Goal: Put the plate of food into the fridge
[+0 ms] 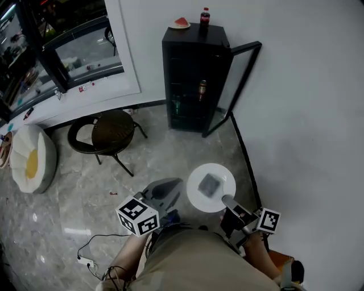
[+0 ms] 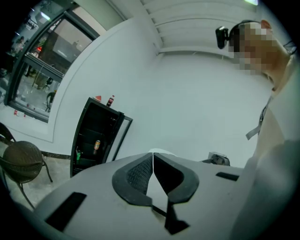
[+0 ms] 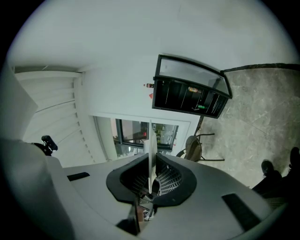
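The right gripper point(image 1: 227, 200) is holding the white plate point(image 1: 194, 194) by its near rim, with its fingers clamped shut on that rim. It is holding the plate out level over the marble floor point(image 1: 170, 153), most likely so that the food point(image 1: 210, 185) is not sliding off. The left gripper point(image 1: 177, 192) is sitting just beside the plate's left edge. Its fingers are pressed together with nothing between them, so it seems to be riding along as a spare hand and not sharing the load.

The plate is well apart from the black fridge point(image 1: 193, 74), which is standing against the wall at the far side of the floor. The fridge door point(image 1: 239, 79) is already swung wide, so the free gripper probably has no opening to do. A watermelon slice point(image 1: 180, 23) and a cola bottle point(image 1: 205, 16) are standing on the fridge's top.

Only the head view is showing the food and the plate's round face. The right gripper view is showing the plate edge-on as a thin white blade caught between the pads, which confirms the grip. That view is also showing the fridge turned sideways, since this gripper is rolled over to take a level rim. The left gripper view is showing the fingertips meeting, the plate only as a pale arc just past them, and a can point(image 2: 97, 144) on one fridge shelf.
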Demonstrator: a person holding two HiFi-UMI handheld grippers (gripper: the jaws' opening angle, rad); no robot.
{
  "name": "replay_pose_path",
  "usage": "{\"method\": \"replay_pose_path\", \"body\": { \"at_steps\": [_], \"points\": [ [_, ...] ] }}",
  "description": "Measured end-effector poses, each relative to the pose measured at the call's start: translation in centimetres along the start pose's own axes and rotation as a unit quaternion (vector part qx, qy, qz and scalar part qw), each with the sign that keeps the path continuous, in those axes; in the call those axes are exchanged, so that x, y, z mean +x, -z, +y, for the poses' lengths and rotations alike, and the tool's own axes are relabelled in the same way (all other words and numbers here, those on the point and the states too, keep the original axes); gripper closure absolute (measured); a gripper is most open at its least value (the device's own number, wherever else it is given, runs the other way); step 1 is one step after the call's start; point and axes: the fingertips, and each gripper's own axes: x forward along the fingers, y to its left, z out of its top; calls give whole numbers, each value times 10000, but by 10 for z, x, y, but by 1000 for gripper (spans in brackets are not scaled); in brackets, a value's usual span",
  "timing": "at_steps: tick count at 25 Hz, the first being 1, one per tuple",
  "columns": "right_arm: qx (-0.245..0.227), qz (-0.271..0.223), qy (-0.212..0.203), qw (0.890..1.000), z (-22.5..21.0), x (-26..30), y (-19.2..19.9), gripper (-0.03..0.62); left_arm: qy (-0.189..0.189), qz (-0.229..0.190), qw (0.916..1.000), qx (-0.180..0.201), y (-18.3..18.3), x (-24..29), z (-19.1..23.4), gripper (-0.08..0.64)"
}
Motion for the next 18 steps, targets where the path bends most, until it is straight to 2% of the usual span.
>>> {"method": "replay_pose_path", "body": {
  "at_steps": [7,18],
  "points": [
    [-116,23,33,9999,10,40,11,563,15,-129,9999,113,-11,-16,32,548],
    [-172,156,84,9997,21,86,27,562,53,-351,9994,-31,-26,-41,74,548]
  ]
}}
